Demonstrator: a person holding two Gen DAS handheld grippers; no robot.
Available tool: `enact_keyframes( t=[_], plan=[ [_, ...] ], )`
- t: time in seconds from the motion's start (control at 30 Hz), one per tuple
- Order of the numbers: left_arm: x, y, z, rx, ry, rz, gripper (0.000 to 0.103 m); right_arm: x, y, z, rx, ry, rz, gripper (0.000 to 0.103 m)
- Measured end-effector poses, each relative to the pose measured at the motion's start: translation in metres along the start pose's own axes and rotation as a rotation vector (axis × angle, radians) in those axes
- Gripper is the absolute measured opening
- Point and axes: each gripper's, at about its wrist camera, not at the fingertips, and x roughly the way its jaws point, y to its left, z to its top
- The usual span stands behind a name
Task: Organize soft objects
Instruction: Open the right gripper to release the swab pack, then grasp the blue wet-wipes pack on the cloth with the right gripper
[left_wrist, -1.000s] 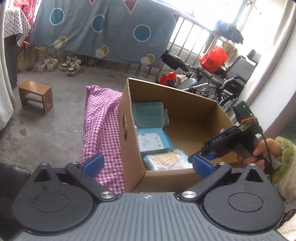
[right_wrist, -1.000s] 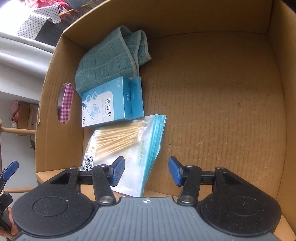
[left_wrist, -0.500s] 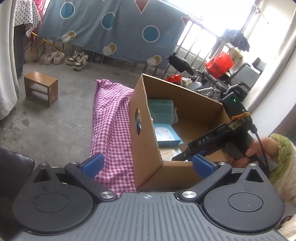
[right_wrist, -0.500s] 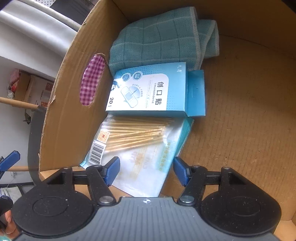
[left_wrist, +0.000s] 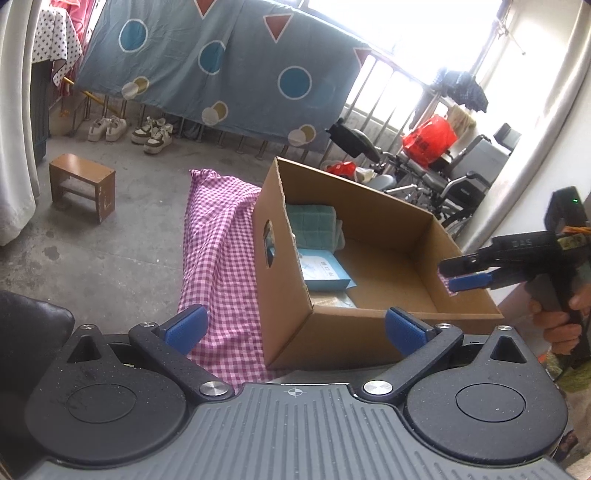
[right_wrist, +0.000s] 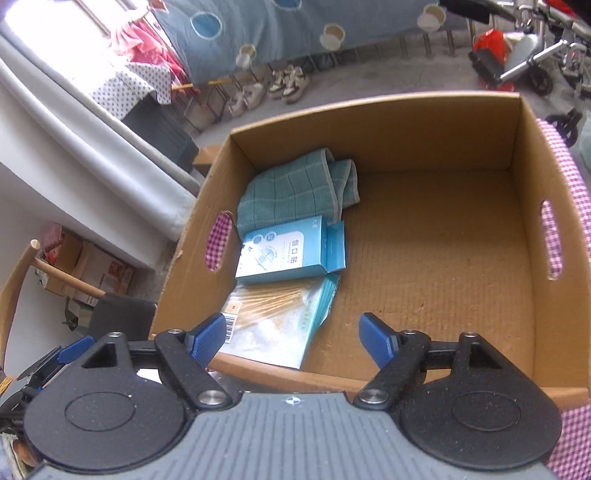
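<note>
The right hand-held gripper (right_wrist: 291, 338) is released, its blue fingertips spread wide with nothing between them, hovering above the near rim of the cardboard box (right_wrist: 369, 122). The left hand-held gripper (left_wrist: 295, 328) is likewise released and empty, held near the box's near left corner, over the pink checked cloth (left_wrist: 218, 251) that lies under the box. Inside the box, along its left wall, three things sit in a row: a folded teal towel (right_wrist: 295, 192) in the far left corner, a blue plaster box (right_wrist: 284, 253) just in front of it and touching it, and a clear bag of cotton swabs (right_wrist: 277, 314) nearest, partly tucked under the plaster box. The rest of the box floor is bare cardboard. Seen from the left wrist, the right hand-held gripper hangs beside the box's right wall, gripped by a hand (left_wrist: 565, 317).
</note>
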Motion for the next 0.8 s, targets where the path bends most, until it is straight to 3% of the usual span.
enact_keyframes(
  t=[0.3, 0.4, 0.5, 0.53, 0.63, 0.8],
  plan=[
    [-0.033, -0.006, -0.01, -0.037, -0.045, -0.098, 0.103, -0.101, 0.002, -0.069, -0.012, -0.296, 0.102, 0.087],
    [-0.026, -0.017, -0.026, -0.007, 0.008, -0.09, 0.103, -0.109, 0.001, -0.093, 0.003, -0.338, 0.162, 0.087],
    [-0.002, -0.034, -0.049, 0.061, 0.14, -0.064, 0.103, -0.091, 0.001, -0.117, 0.019, -0.306, 0.194, 0.084],
    [0.006, -0.039, -0.056, 0.097, 0.172, -0.048, 0.103, -0.08, 0.001, -0.124, 0.024, -0.287, 0.199, 0.078],
    [0.026, -0.05, -0.077, 0.174, 0.231, -0.013, 0.102, -0.044, 0.002, -0.139, 0.034, -0.197, 0.195, 0.068],
    [0.051, -0.053, -0.091, 0.177, 0.313, -0.043, 0.098, 0.003, 0.007, -0.143, -0.001, -0.09, 0.109, 0.065]
  ],
)
